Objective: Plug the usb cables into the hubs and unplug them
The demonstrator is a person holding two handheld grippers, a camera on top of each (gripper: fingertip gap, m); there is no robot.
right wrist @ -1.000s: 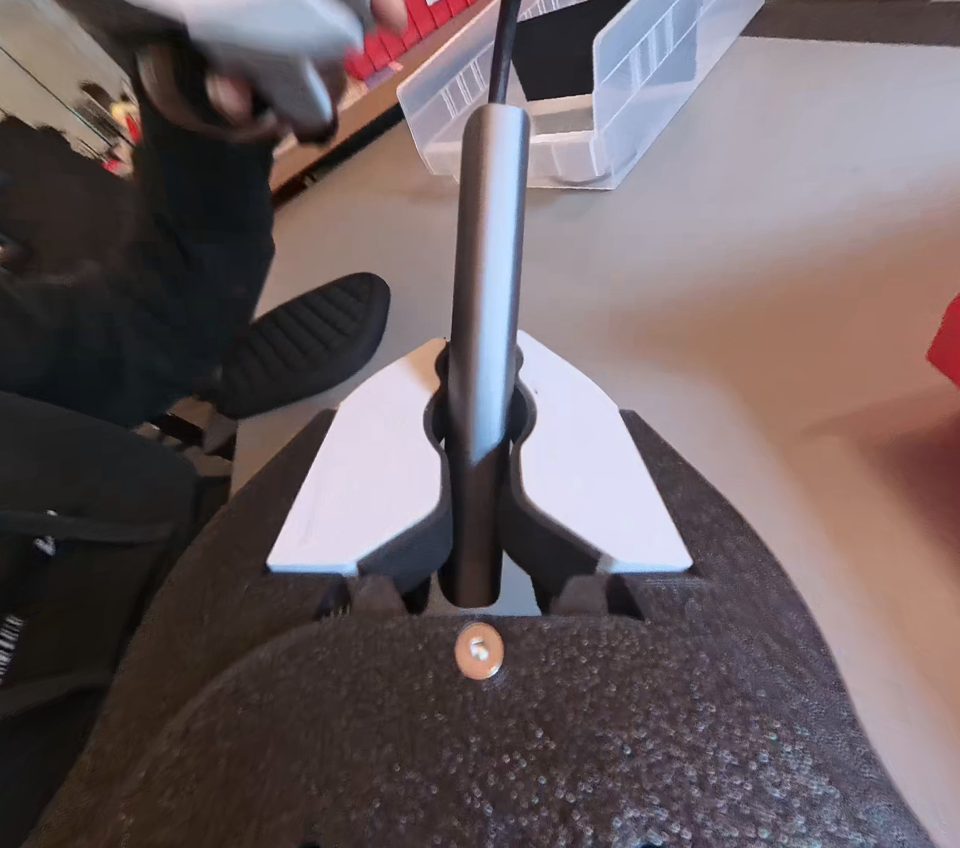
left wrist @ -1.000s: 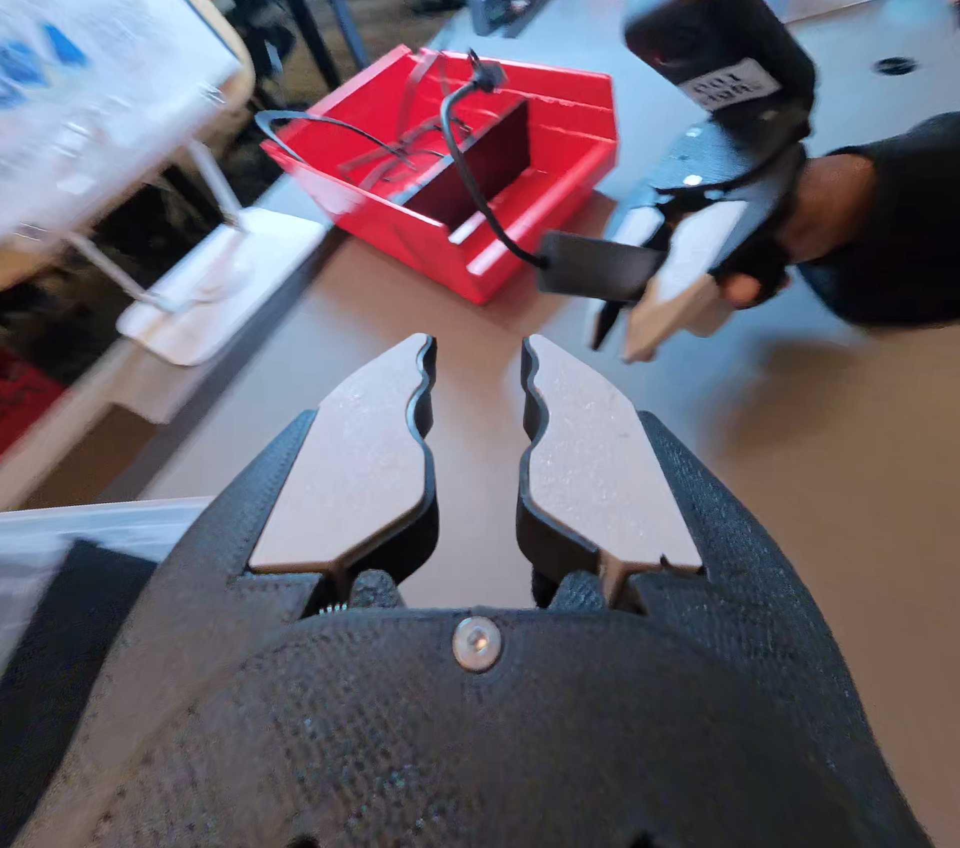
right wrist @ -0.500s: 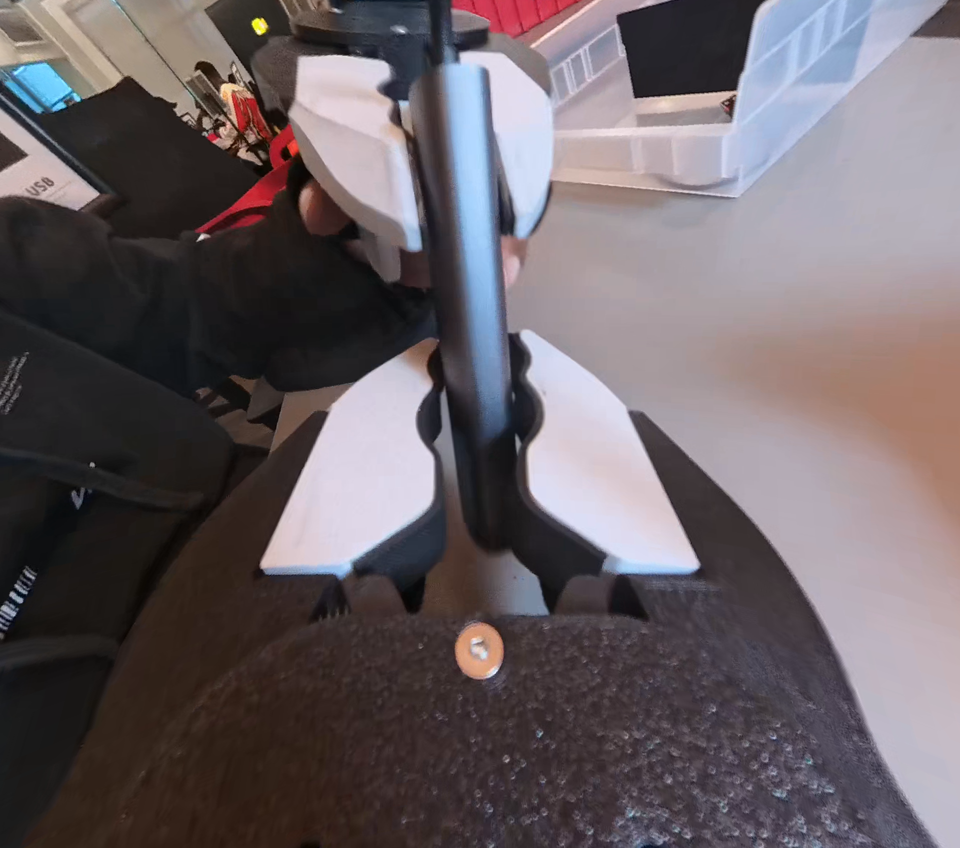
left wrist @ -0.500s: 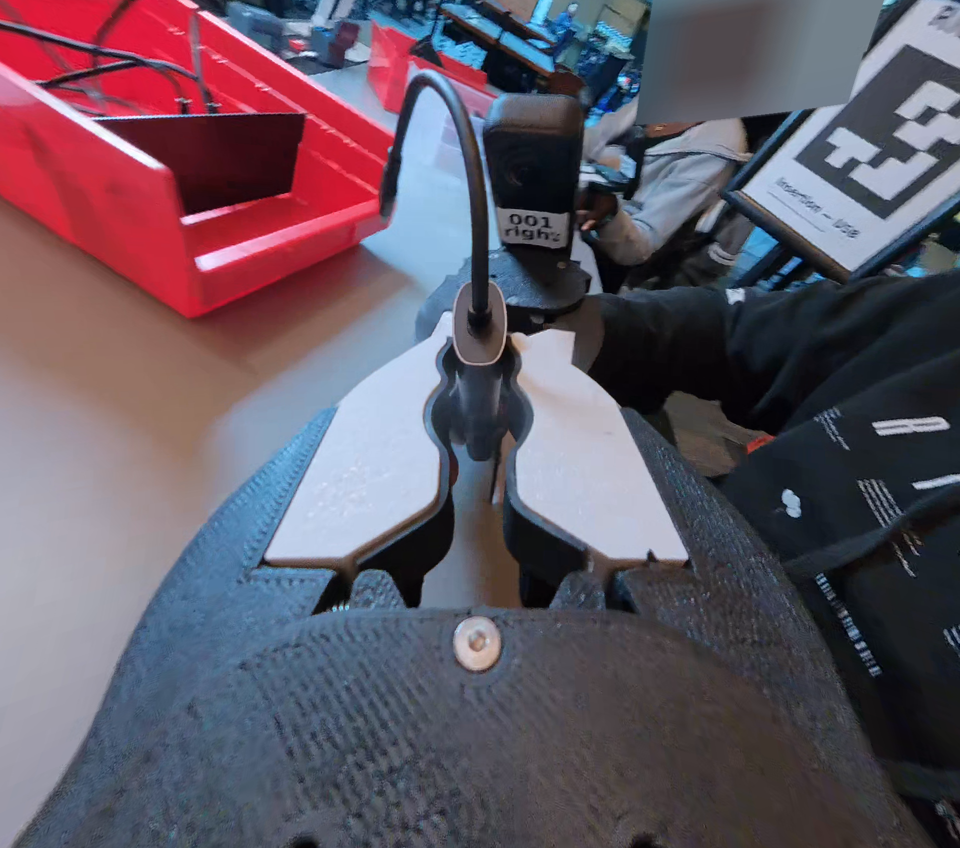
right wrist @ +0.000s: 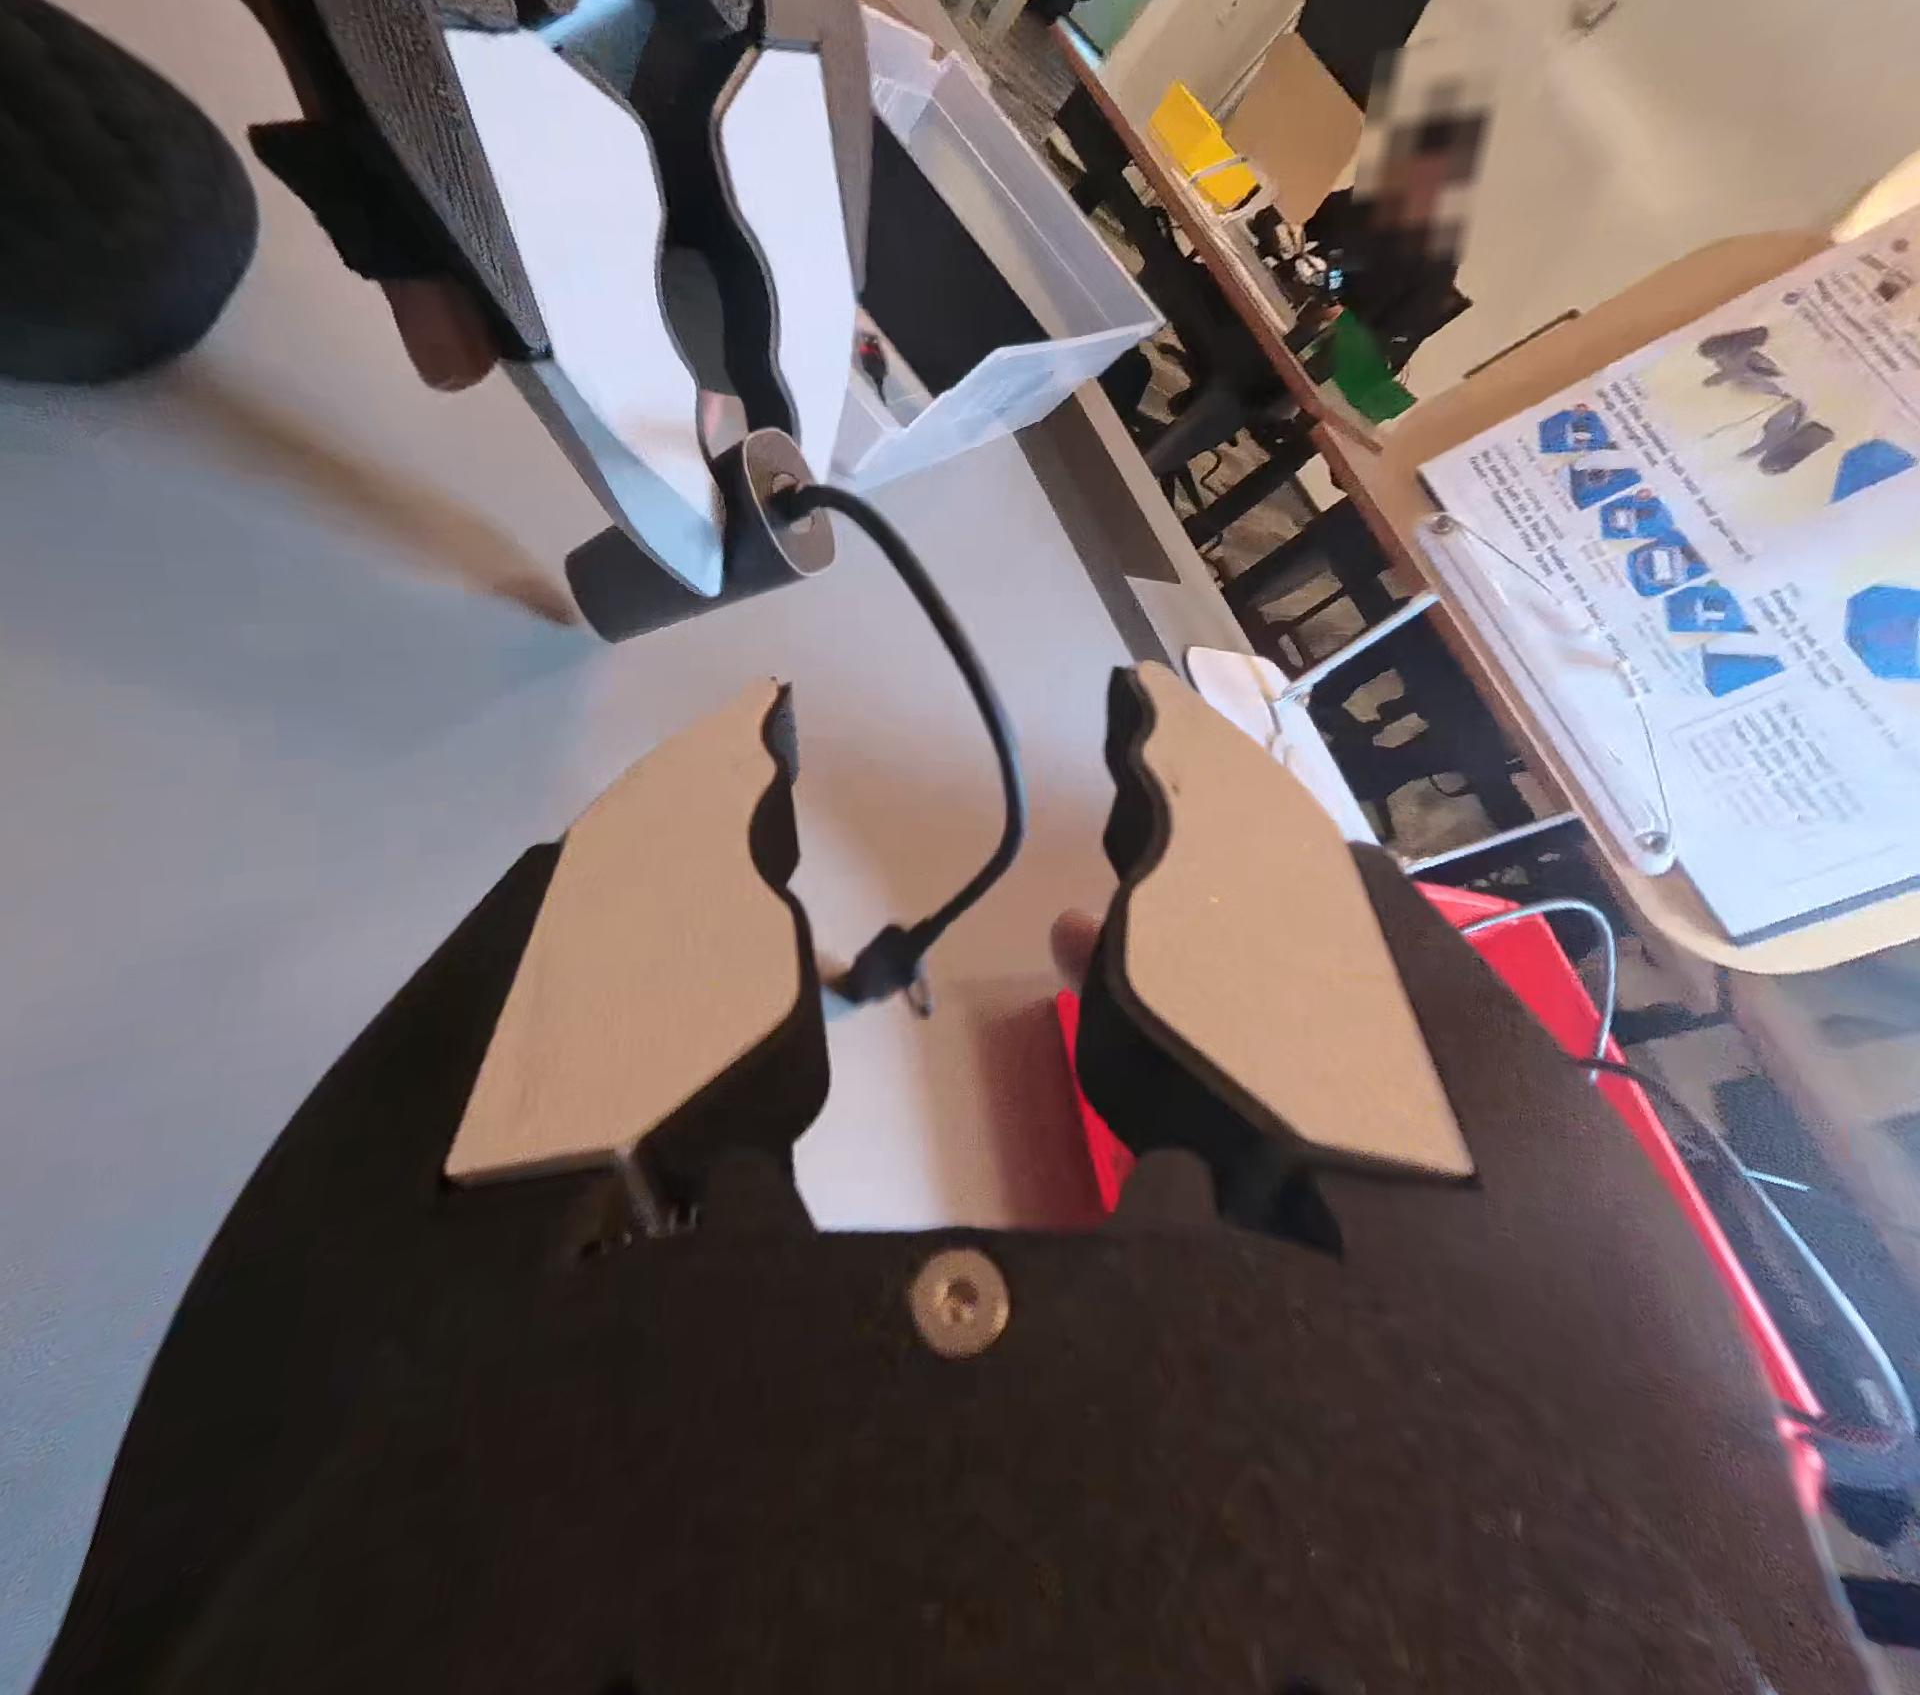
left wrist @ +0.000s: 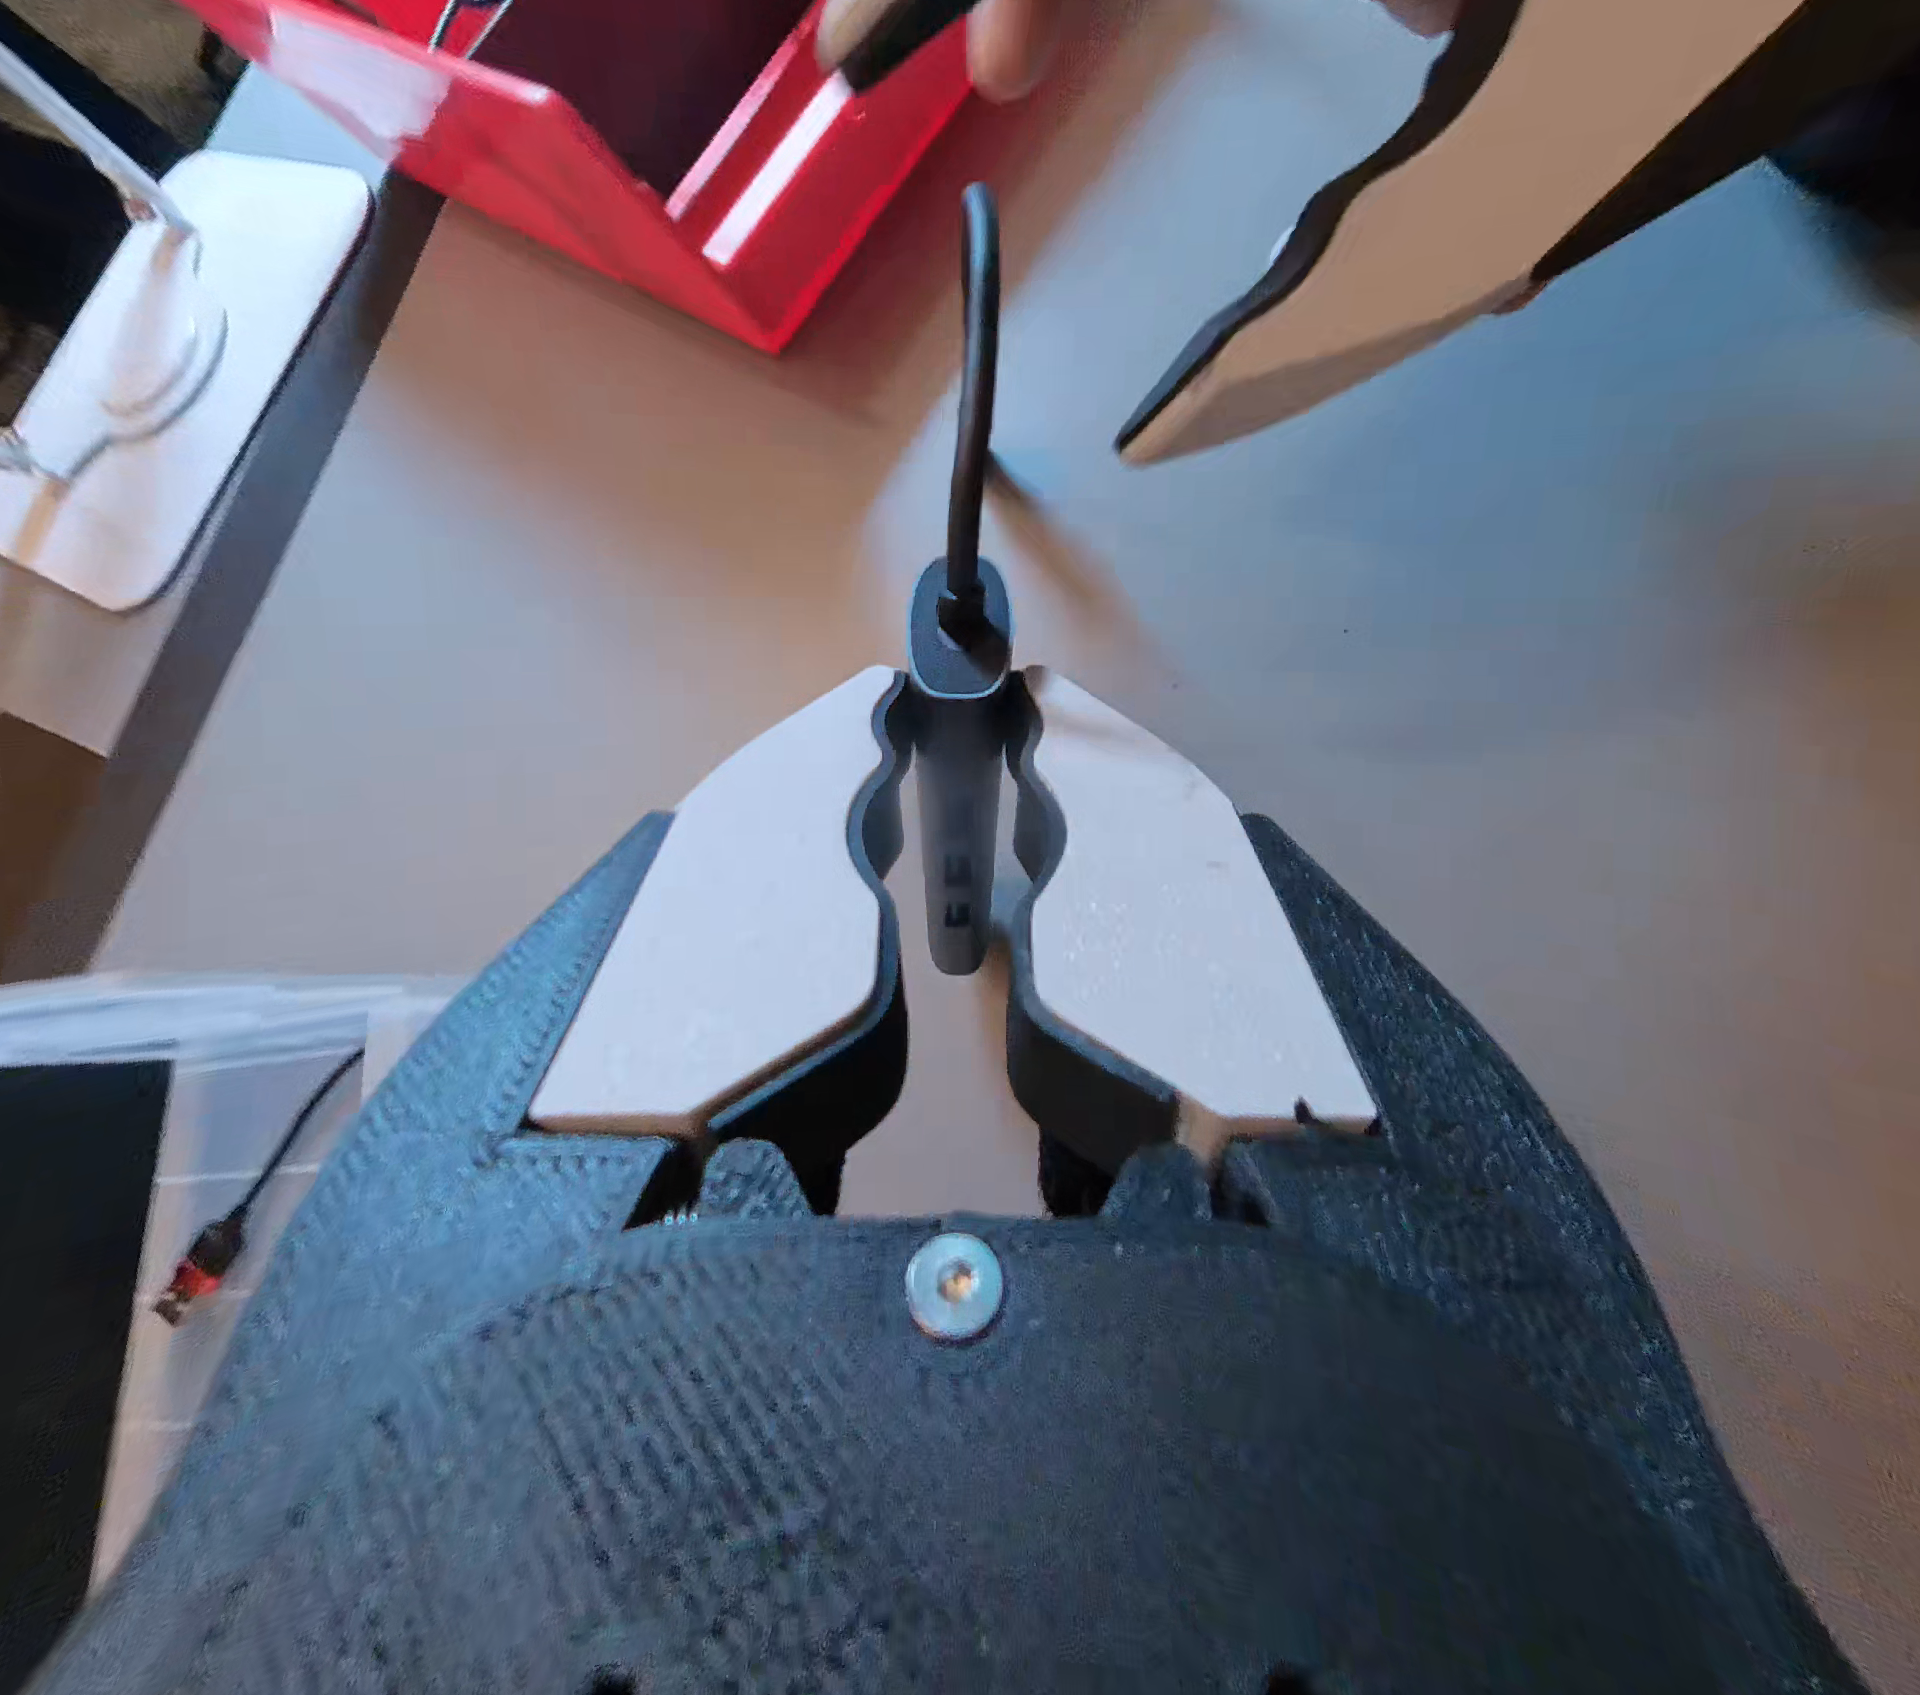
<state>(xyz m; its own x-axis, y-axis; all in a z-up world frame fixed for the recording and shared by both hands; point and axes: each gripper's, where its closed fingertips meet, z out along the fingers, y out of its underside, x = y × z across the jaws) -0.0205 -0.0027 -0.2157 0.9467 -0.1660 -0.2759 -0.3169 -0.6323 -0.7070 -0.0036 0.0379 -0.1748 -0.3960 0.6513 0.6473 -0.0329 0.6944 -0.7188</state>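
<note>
- While one grey hub (left wrist: 958, 798) sits pinched in the left gripper (left wrist: 958, 689) at frame centre, its single cable (right wrist: 961, 710) dangles.
- Right gripper (right wrist: 948, 695), which gripped that hub a second ago, now gapes empty.
- Two bins: red bin (left wrist: 582, 118) upper left, clear bin (right wrist: 997, 336).

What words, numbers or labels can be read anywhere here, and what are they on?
On the printed sheet with blue shapes: print too small and blurred to read.
On the grey hub held in the left tool: tiny marks, unreadable.
Nothing else in view bears readable writing.
</note>
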